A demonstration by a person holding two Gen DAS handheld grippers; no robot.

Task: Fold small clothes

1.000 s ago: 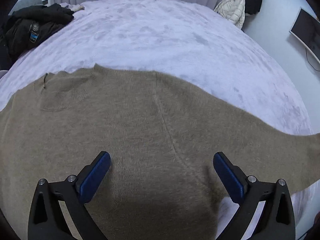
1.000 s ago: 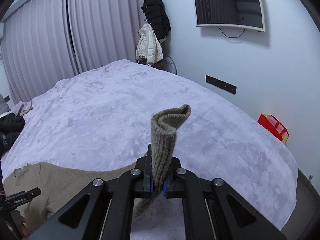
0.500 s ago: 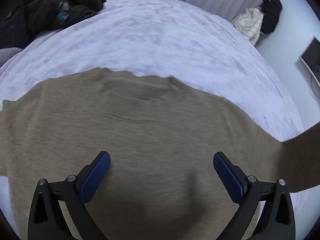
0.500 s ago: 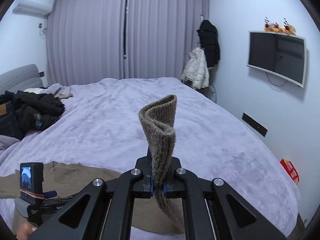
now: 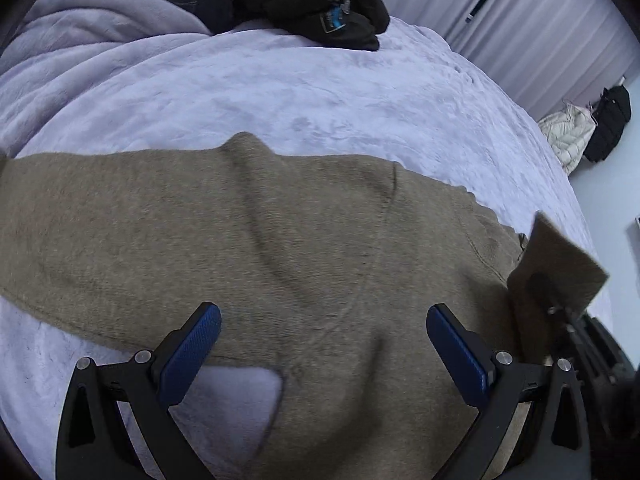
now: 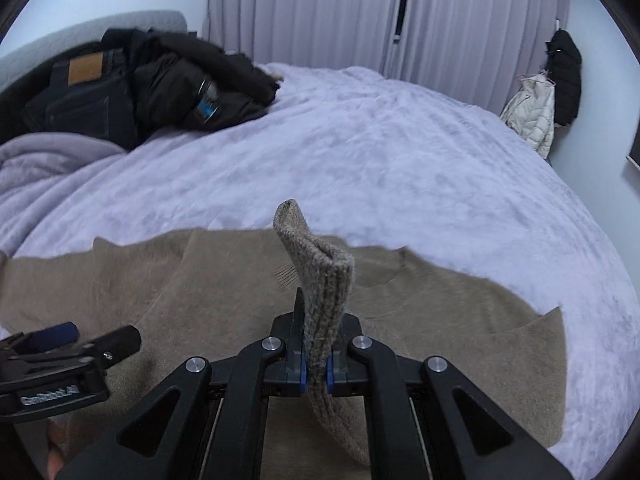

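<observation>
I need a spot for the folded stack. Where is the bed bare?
Bare blanket runs from the sweater's far edge to the curtains, and along its right edge. Crowded: the black jacket and jeans fill the far left corner.

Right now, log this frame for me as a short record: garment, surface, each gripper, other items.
garment: tan knit sweater, spread flat on the bed
surface: lavender blanket
right gripper: shut on the ribbed sleeve cuff, lifted above the sweater body
left gripper: open, fingers over the sweater, holding nothing
other items: dark jacket and jeans piled at the bed's far side; coats hanging by the curtains
</observation>
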